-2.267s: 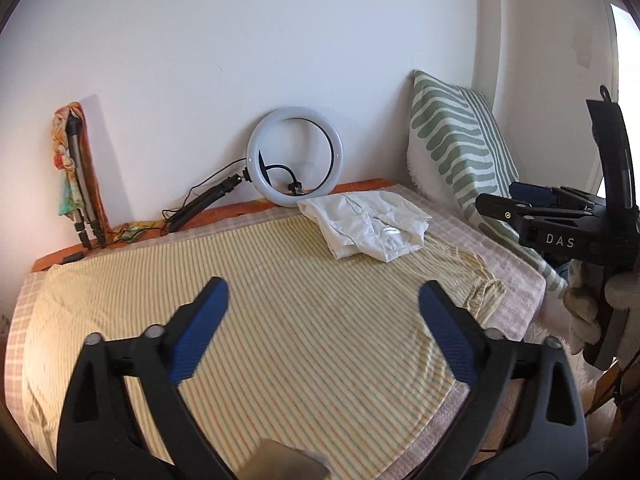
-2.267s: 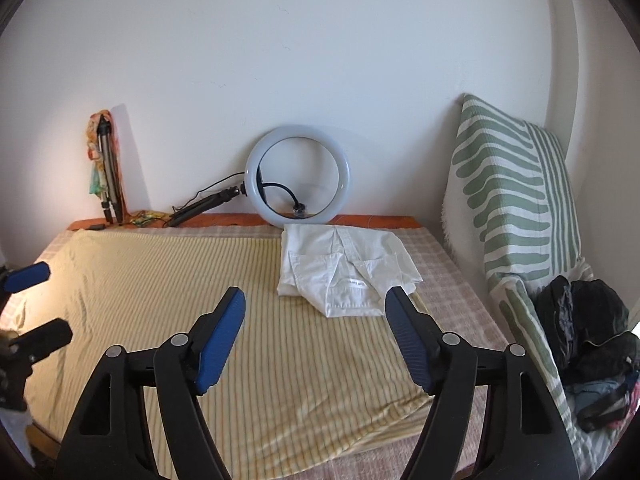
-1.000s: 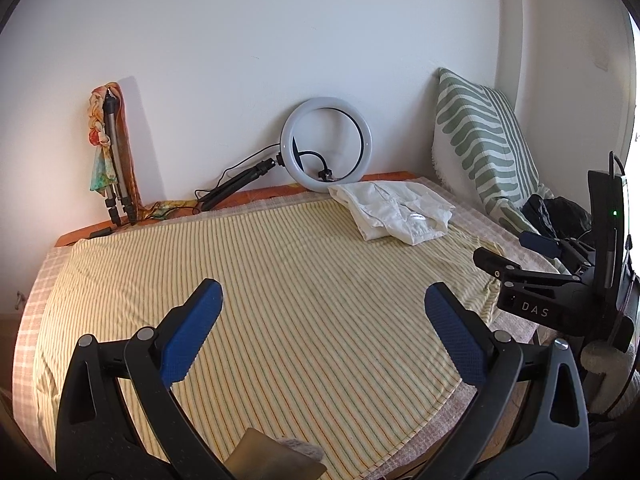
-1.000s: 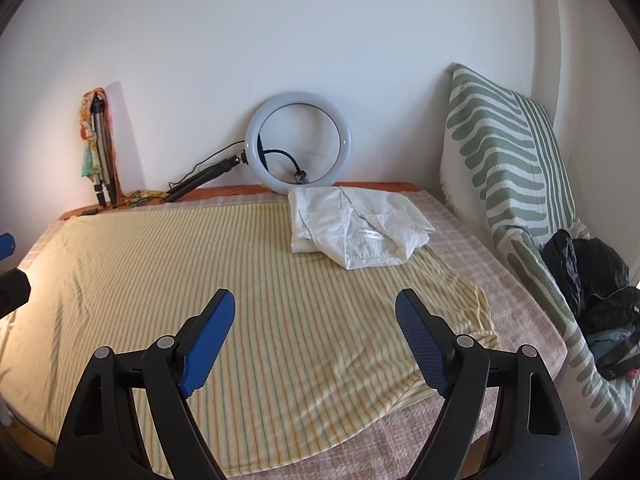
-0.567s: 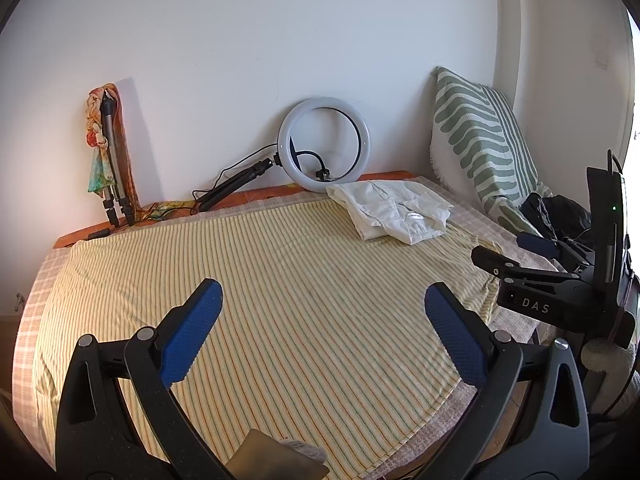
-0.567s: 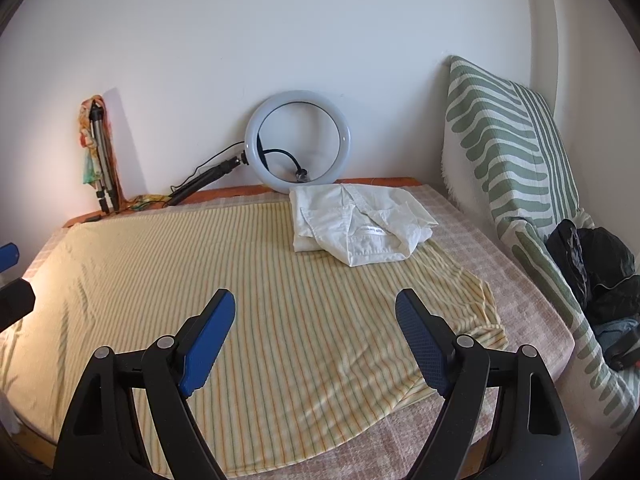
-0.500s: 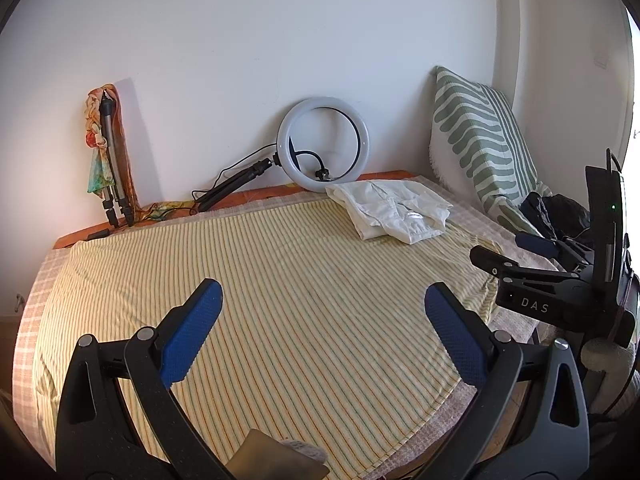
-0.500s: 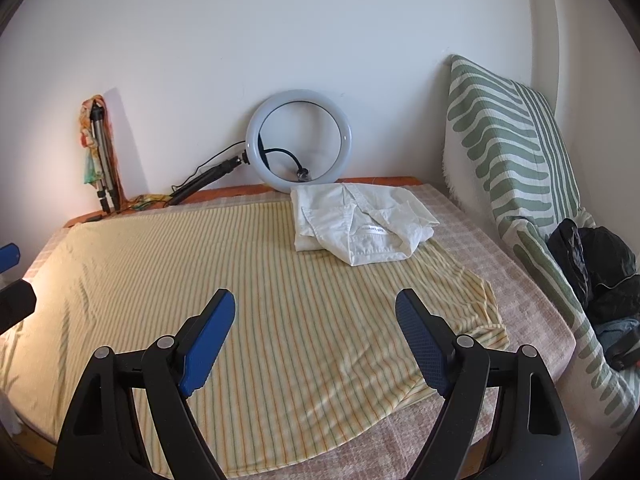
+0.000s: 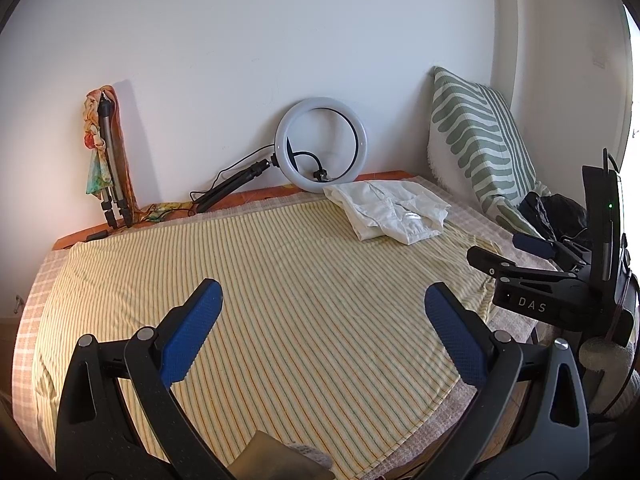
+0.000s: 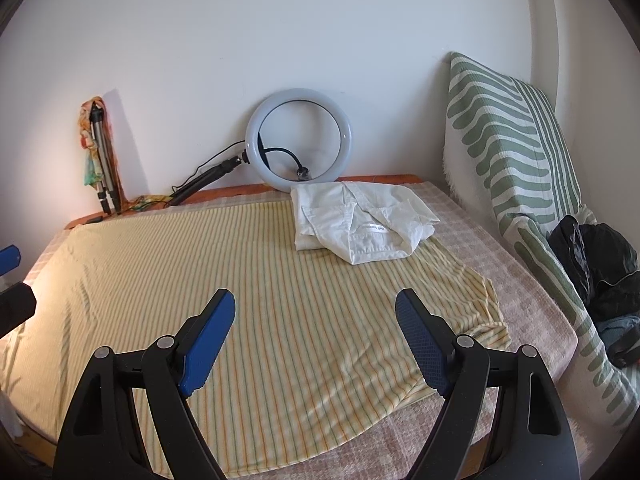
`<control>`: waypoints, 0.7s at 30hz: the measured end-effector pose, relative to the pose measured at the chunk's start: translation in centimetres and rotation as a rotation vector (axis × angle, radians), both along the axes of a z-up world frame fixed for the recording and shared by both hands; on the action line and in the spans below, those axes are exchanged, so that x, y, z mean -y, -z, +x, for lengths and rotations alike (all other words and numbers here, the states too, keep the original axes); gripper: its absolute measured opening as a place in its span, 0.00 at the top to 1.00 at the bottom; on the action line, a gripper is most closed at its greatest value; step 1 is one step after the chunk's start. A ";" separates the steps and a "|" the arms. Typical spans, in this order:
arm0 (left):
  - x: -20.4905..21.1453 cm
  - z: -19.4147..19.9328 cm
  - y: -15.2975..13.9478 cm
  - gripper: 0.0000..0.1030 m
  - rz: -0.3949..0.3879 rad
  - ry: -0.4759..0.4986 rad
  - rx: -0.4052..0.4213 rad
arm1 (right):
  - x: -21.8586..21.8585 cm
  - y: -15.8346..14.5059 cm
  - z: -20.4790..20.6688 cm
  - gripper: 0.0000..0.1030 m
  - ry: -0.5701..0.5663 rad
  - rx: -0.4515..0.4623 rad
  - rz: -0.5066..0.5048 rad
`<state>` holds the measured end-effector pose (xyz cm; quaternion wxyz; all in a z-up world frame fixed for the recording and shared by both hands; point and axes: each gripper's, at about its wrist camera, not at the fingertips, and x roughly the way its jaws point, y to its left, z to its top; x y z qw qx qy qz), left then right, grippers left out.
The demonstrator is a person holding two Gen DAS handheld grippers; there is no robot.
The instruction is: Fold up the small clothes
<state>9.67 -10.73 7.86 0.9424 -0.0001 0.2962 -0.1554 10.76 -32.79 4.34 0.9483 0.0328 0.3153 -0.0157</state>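
White crumpled garment point(image 10: 360, 222) lay upper centre on the striped sheet point(image 10: 240, 280); left gripper point(image 9: 322, 334) and right gripper point(image 10: 316, 338) hovered apart, empty.

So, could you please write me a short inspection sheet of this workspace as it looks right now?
Surface: bed under a yellow striped sheet, lightly wrinkled.
Job's things: white garment, crumpled, lying at the far side near the wall.
Clutter: black bag at the pillow's foot; tripod wrapped in a scarf.
Grippers: left gripper and right gripper both open, holding nothing.
Cables: black lead from the ring light.
Surroundings: white wall; striped pillow propped upright.
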 end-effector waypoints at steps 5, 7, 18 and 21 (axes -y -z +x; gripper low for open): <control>0.0 0.0 0.0 0.00 0.000 0.002 0.001 | 0.0 0.0 0.0 0.20 0.002 -0.002 0.002; 0.0 0.0 0.0 0.00 0.000 0.004 0.001 | 0.0 0.1 -0.1 0.20 0.003 -0.001 0.003; 0.1 0.0 0.0 0.00 0.001 0.005 0.000 | 0.1 0.1 0.0 0.20 -0.001 -0.003 0.005; 0.2 0.0 0.0 0.00 0.003 0.005 0.001 | 0.1 0.1 0.0 0.20 0.000 -0.003 0.006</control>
